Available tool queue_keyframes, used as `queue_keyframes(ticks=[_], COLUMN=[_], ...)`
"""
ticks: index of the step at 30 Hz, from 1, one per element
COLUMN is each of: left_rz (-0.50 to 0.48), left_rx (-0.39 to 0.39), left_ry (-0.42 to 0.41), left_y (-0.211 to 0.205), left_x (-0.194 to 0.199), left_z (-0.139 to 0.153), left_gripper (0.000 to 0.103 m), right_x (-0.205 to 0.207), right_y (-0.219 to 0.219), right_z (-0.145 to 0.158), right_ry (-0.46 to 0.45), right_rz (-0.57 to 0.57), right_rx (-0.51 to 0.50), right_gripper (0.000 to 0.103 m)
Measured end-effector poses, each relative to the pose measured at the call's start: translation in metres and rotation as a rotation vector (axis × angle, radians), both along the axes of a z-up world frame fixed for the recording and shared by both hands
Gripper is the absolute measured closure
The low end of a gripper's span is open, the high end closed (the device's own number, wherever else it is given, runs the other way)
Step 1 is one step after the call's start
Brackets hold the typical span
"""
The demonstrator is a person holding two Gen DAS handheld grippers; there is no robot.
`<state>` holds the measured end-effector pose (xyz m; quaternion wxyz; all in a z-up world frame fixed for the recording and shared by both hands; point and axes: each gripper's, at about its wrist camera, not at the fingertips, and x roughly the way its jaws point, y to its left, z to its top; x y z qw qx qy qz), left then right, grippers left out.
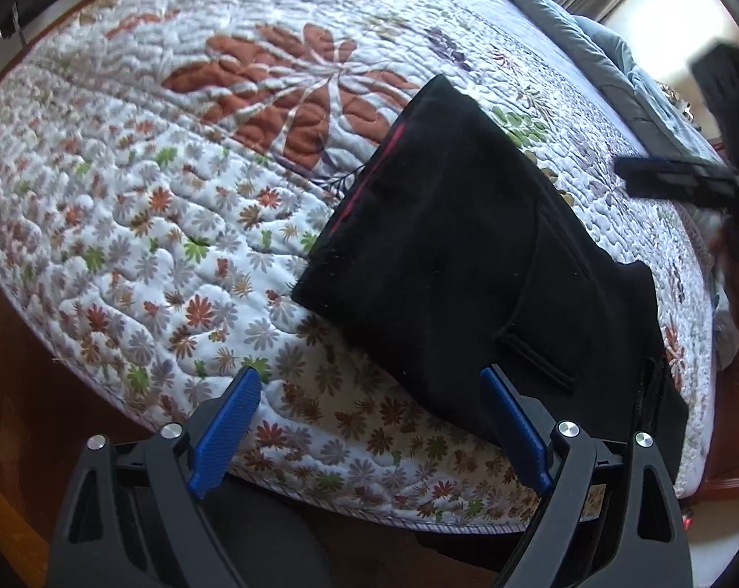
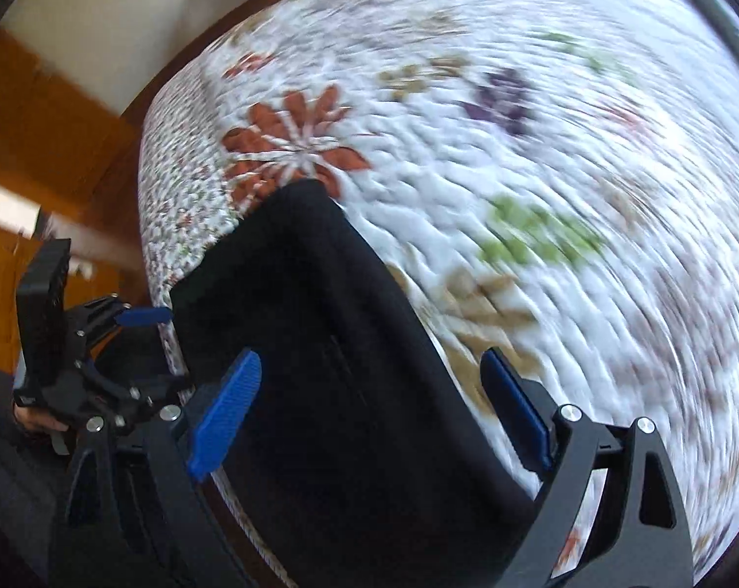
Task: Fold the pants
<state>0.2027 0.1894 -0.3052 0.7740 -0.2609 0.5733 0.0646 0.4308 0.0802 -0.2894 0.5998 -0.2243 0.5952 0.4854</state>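
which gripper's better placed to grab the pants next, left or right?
Right, probably. The right gripper is open with the black pants directly between its fingers. The left gripper is open too, but mostly over bare quilt, with the pants beside its right finger.

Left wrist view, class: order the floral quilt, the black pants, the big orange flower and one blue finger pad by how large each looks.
1. floral quilt
2. black pants
3. big orange flower
4. blue finger pad, though nearness to the camera enlarges it.

The pants [image 1: 457, 245] lie on the quilt [image 1: 149, 225] near the bed's front edge, right of its middle.
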Motion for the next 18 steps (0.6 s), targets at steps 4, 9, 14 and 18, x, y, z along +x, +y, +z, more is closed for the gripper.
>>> queue_keyframes(ticks=[4,9,14,18], left_rz=[0.011,0.042,0.107,0.137], left_rx=[-0.03,-0.068,-0.139,-0.165], left_ry=[0.003,-0.029,-0.107,-0.144], left_y=[0.003,0.006,0.017,0.021], left_x=[0.001,-0.003,-0.018,-0.028], left_z=[-0.007,-0.01,-0.013,-0.014], left_gripper=[0.01,0.007,0.006,0.005], right_x=[0.009,0.013,0.015,0.003], right_y=[0.04,0.067,0.085,0.109], right_z=[-0.019,-0.038,-0.052,-0.064], right_ry=[0.08,0.19,0.283,0.331], right_rz=[0.107,0.221,0.299,0.397], right_rx=[-0.022,-0.033,-0.049,-0.064], right_gripper=[0.011,0.011,0.011,0.011])
